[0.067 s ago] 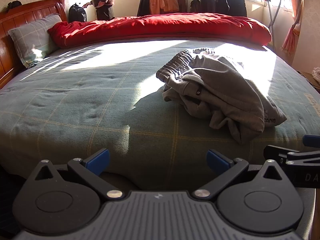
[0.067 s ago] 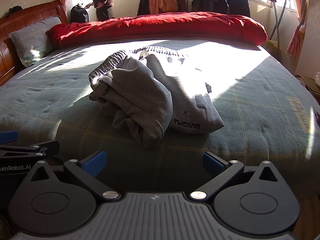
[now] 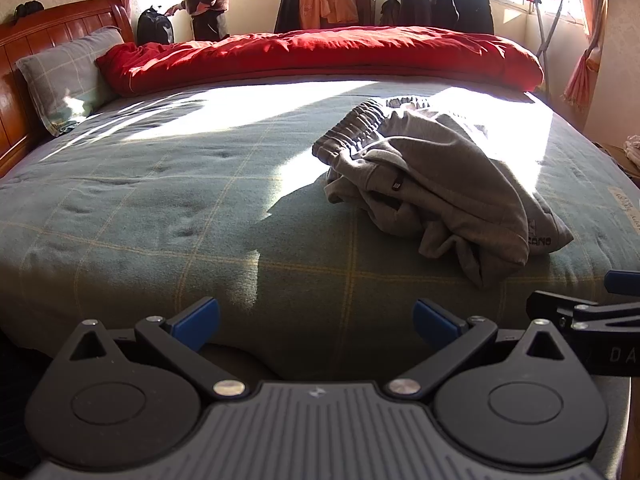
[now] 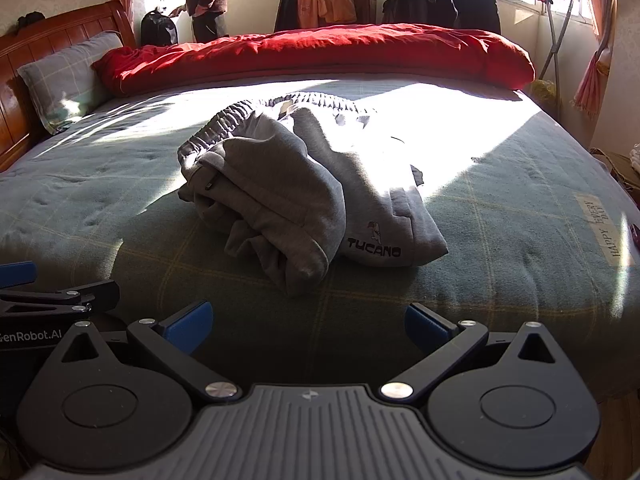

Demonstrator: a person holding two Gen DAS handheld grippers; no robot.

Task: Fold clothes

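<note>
Grey sweatpants point(image 3: 432, 184) lie crumpled on the bed point(image 3: 160, 208), seen from the left wrist at about two o'clock of the left hand-held gripper point(image 3: 316, 316). That gripper is released, its blue pads spread wide over the near edge of the bed with nothing between them. The elastic waistband points toward twelve o'clock and the legs are bunched in a loose heap, so I judge no fold is made yet: spreading flat and all the folding remain. Wide bare blanket runs from nine to eleven o'clock, good room for laying the garment out.

From the right wrist, the sweatpants point(image 4: 288, 188) sit at twelve o'clock, near the right hand-held gripper point(image 4: 308, 320), which is also released and empty. The printed leg end lies at one o'clock. Free blanket stretches toward three o'clock up to the bed's side edge; the red duvet point(image 4: 320, 52) bounds the far side at twelve.
</note>
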